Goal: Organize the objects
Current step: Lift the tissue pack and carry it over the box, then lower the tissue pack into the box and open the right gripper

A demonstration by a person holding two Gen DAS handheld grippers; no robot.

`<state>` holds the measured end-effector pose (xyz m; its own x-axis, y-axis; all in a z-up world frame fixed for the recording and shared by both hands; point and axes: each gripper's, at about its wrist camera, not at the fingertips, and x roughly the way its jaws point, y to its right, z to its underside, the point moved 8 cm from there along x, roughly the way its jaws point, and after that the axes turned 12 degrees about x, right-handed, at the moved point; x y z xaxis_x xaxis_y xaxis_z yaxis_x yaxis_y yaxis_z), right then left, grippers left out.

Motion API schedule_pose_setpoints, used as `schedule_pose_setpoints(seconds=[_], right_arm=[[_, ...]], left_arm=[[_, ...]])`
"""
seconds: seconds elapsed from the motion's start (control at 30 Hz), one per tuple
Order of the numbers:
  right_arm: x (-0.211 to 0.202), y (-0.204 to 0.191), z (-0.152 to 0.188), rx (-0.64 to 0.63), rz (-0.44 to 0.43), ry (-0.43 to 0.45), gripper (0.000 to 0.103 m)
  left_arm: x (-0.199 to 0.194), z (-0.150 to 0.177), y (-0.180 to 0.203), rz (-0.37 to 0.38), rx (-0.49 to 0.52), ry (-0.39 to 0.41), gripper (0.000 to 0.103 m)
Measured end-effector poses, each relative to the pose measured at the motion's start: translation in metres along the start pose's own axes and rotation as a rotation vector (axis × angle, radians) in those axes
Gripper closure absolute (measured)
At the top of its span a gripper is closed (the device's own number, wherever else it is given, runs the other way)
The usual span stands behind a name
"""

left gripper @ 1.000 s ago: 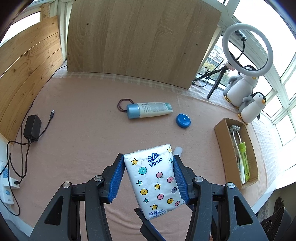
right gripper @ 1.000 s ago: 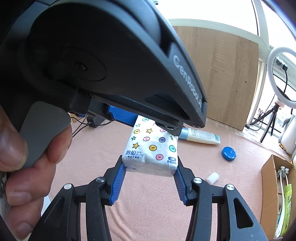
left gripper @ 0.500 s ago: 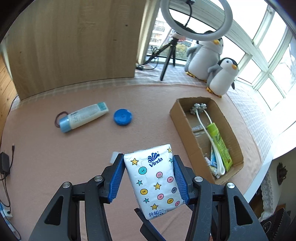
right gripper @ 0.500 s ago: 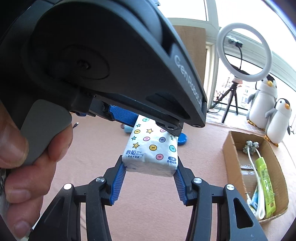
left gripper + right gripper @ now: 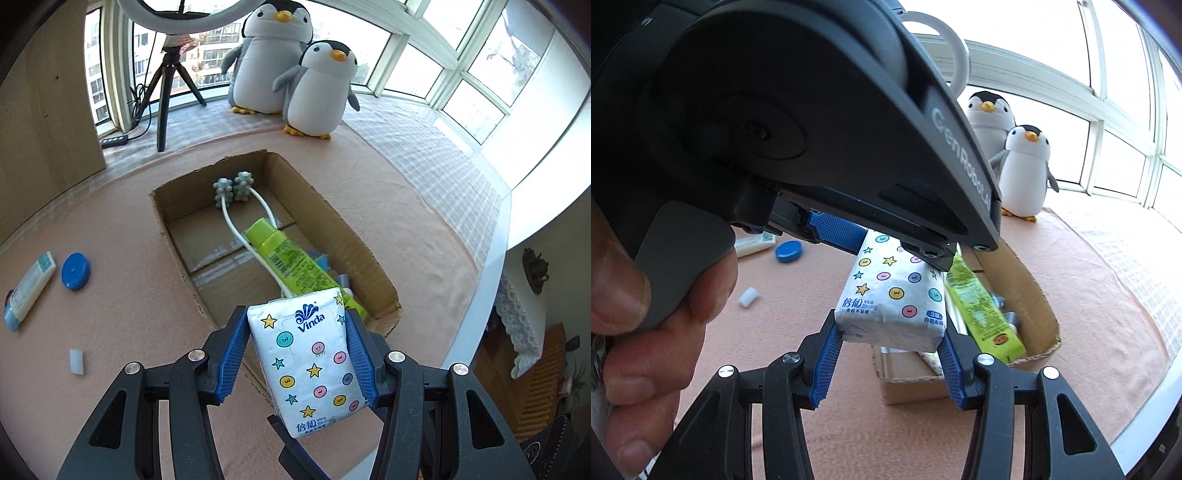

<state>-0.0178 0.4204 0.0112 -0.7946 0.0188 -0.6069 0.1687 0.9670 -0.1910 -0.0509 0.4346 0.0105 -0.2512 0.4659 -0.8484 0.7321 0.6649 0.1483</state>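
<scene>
A white Vinda tissue pack (image 5: 308,356) with coloured stars and dots is held in the air by both grippers. My left gripper (image 5: 297,354) is shut on its long sides. My right gripper (image 5: 888,349) is shut on its near end (image 5: 894,295). The pack hangs over the near end of an open cardboard box (image 5: 334,221), also in the right wrist view (image 5: 1030,295). The box holds a green tube (image 5: 291,264) and a white roller massager (image 5: 234,188). The left gripper's body fills the upper left of the right wrist view.
On the pink mat (image 5: 122,306) lie a white lotion tube (image 5: 27,290), a blue round lid (image 5: 75,270) and a small white cap (image 5: 76,362). Two plush penguins (image 5: 317,88) and a ring-light tripod (image 5: 170,85) stand behind the box. The table edge (image 5: 491,280) runs at right.
Both grippers have swung right with the tissue pack, from over the open mat to the near end of the cardboard box. The grip on the pack is unchanged.
</scene>
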Motion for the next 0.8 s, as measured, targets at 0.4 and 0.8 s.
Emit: schedule_pose_setpoints(seconds=[0.4,0.8], right_arm=[[0.012,0.015,-0.016,0.028,0.016,0.012,0.058],[0.038,0.016,-0.010,0.021,0.041,-0.055,0.045]], left_arm=[[0.006,-0.016,0.000,0.002,0.020,-0.004,0.048],[0.000,-0.003,-0.062,-0.148,-0.065,0.025,0.027]])
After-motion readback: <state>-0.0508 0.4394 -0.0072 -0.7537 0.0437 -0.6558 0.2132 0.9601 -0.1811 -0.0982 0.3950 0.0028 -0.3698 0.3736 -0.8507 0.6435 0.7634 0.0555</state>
